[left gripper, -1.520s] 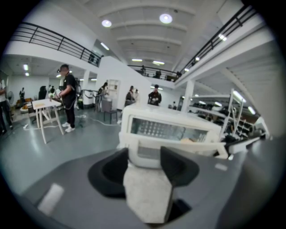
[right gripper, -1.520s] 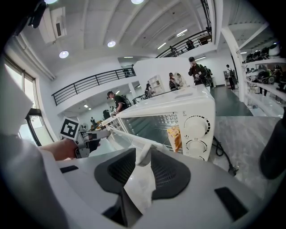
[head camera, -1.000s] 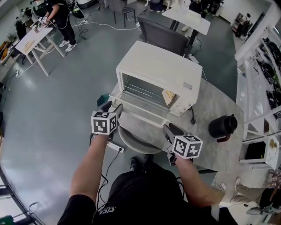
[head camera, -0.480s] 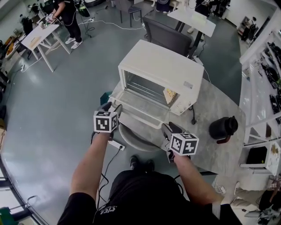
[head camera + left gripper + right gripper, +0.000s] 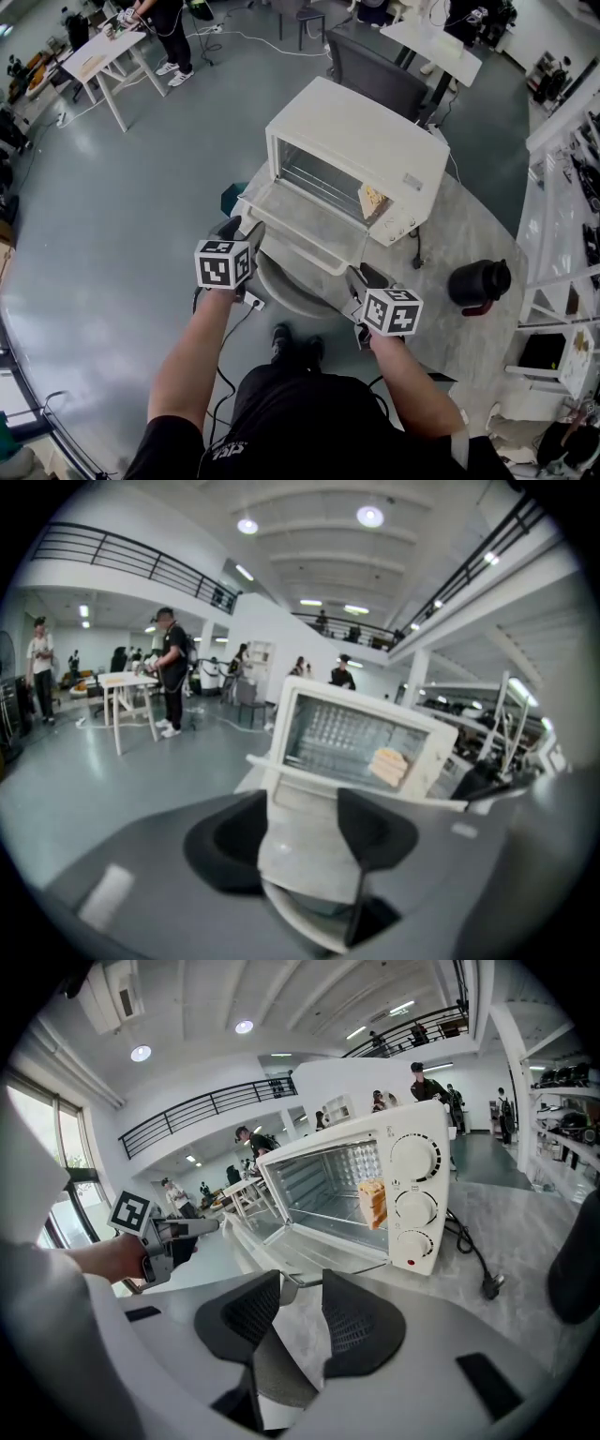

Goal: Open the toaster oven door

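The toaster oven point(image 5: 375, 141) stands on a grey table point(image 5: 450, 225) ahead of both grippers. Its door point(image 5: 300, 225) is already down and lies flat, reaching out towards them, so the rack inside is on show.

The left gripper point(image 5: 242, 228) sits at the near left corner of the door, pointing slightly down. Its jaws are spread and nothing is pinched. In the left gripper view the pale door panel fills the gap between them and lies just beyond the tips.

The right gripper point(image 5: 300, 1277) is at the near right corner of the door, also tilted down. Its jaws have just been closing a little, yet they stand apart. The end of the metal handle point(image 5: 287, 1285) along the door's front edge shows in the gap at the tips, and the pads do not press on it.

Beyond the right gripper a slice of bread point(image 5: 372, 200) stands upright inside the oven at its right end. Just beside the bread are the three knobs point(image 5: 413, 1208) on the front panel. Farther to the right of that gripper a black jug point(image 5: 478, 279) stands on the table. A black cord point(image 5: 415, 248) trails down from the oven's right side between the two.
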Available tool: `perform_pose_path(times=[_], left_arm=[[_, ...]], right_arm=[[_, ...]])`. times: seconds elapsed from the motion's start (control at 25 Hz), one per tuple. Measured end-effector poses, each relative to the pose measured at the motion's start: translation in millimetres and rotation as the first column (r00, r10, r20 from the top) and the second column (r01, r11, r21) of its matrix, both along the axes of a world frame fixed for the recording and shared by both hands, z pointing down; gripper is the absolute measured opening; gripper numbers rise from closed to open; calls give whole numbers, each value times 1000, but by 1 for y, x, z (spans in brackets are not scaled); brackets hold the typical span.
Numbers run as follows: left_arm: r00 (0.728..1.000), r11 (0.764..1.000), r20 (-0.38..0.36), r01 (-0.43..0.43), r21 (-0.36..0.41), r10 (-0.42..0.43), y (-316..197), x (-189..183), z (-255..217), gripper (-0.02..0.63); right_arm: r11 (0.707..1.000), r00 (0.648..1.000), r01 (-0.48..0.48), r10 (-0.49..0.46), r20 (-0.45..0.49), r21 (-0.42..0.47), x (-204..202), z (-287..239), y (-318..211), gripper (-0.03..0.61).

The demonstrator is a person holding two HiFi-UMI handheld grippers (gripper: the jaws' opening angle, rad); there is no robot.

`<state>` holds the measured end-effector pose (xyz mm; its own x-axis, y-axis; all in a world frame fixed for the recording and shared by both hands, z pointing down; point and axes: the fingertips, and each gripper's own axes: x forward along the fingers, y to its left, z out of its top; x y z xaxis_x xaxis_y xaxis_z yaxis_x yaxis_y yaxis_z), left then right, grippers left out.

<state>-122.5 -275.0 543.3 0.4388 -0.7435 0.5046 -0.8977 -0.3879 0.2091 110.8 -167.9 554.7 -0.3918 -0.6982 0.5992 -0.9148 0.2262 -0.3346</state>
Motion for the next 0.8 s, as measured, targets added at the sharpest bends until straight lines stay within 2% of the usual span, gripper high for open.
perform_pose_path(times=[0.2,0.8], left_arm=[[1000,998,-20,-18,58,19,6,16,-24,241],[995,997,78,-55,-51,59,25,40,28,249]], right_arm=[[999,1000,21,-21,12,-27,-5,9,9,138],[995,997,44,-38,74,-86,-19,33,27,143]])
